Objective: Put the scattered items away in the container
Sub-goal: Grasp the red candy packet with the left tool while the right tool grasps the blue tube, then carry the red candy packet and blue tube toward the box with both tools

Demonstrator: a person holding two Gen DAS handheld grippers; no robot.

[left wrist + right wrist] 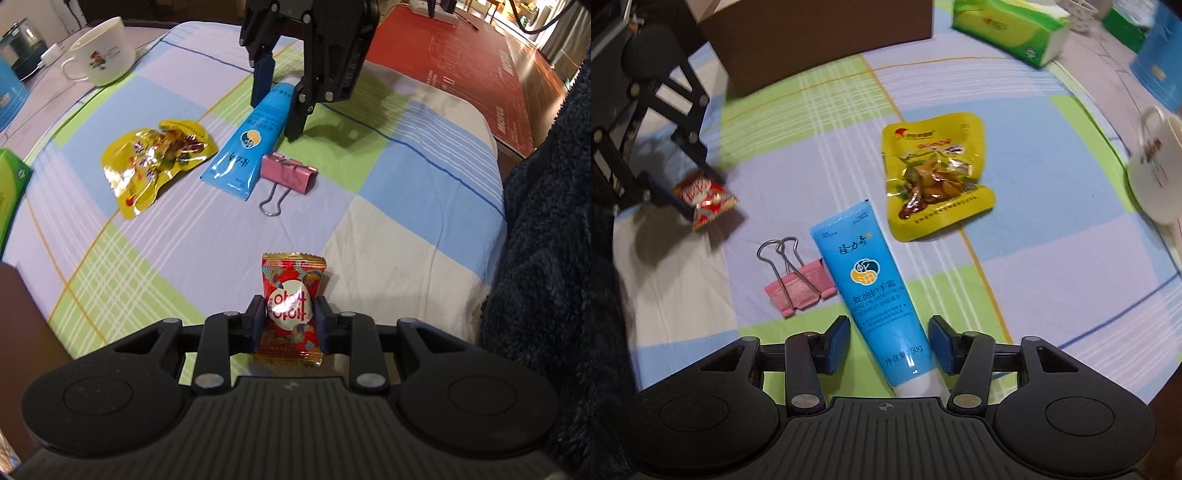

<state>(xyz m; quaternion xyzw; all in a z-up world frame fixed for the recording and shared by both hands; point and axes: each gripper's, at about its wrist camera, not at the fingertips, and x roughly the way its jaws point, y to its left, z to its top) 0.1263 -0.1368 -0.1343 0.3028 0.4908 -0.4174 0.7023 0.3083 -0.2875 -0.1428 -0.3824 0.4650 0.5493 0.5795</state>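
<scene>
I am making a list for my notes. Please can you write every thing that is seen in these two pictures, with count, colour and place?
Candy packet: 1, red, held between the left tongs.
Hand cream tube: 1, blue, on the cloth, between the open right tongs.
Binder clip: 1, pink, beside the tube.
Snack pouch: 1, yellow, on the cloth beyond the tube.
Cardboard box: 1, brown, far edge.
Tissue pack: 1, green, next to the box.
Mug: 1, white, table edge.
Checked cloth: 1, pastel, covers the table.
Left tongs: shut on the candy packet.
Right tongs: open around the tube.
</scene>
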